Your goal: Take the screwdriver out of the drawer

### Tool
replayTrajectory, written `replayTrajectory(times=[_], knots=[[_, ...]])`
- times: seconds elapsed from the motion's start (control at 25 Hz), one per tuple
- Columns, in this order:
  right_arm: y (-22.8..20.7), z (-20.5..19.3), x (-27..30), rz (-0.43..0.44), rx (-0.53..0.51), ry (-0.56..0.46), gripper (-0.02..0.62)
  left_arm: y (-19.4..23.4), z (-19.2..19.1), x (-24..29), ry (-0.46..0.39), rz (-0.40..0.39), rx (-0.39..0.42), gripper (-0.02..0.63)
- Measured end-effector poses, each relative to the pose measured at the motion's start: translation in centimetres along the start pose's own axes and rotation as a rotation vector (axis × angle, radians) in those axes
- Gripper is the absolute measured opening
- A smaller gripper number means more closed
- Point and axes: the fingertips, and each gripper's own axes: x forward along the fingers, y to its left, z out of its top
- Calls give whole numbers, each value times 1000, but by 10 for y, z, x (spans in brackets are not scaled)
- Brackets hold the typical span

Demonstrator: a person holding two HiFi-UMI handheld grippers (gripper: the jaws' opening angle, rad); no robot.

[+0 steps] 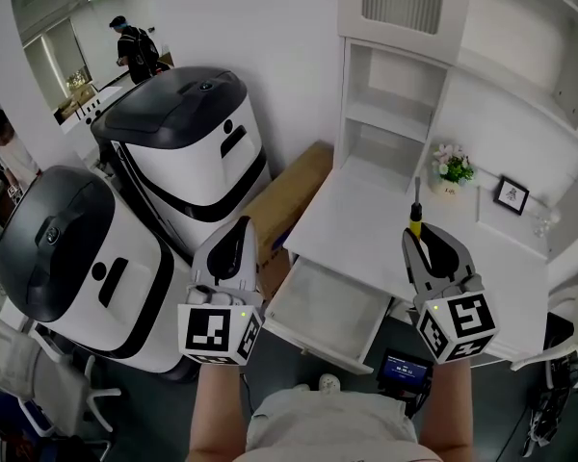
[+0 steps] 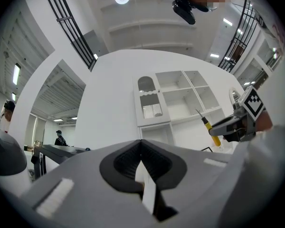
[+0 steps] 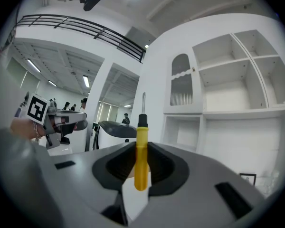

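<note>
Yellow-handled screwdriver (image 1: 415, 218) clenched in right hand-held gripper (image 1: 416, 239), left hand-held gripper (image 1: 239, 227) closed and empty, drawer (image 1: 332, 306) open below

The screwdriver (image 1: 415, 218) stands upright above the desk (image 1: 361, 210), right of the open drawer (image 1: 329, 304).

That screwdriver (image 3: 140, 158) is yellow with a black collar — desk (image 1: 366, 219) and drawer (image 1: 332, 306) plain white, 2 machines (image 1: 188, 152) white-and-black.
</note>
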Motion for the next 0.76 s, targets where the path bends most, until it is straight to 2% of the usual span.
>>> replayTrajectory(times=[0.76], knots=[[8, -5, 11, -2, 9, 3, 83, 22, -3, 1, -6, 30, -17, 9]])
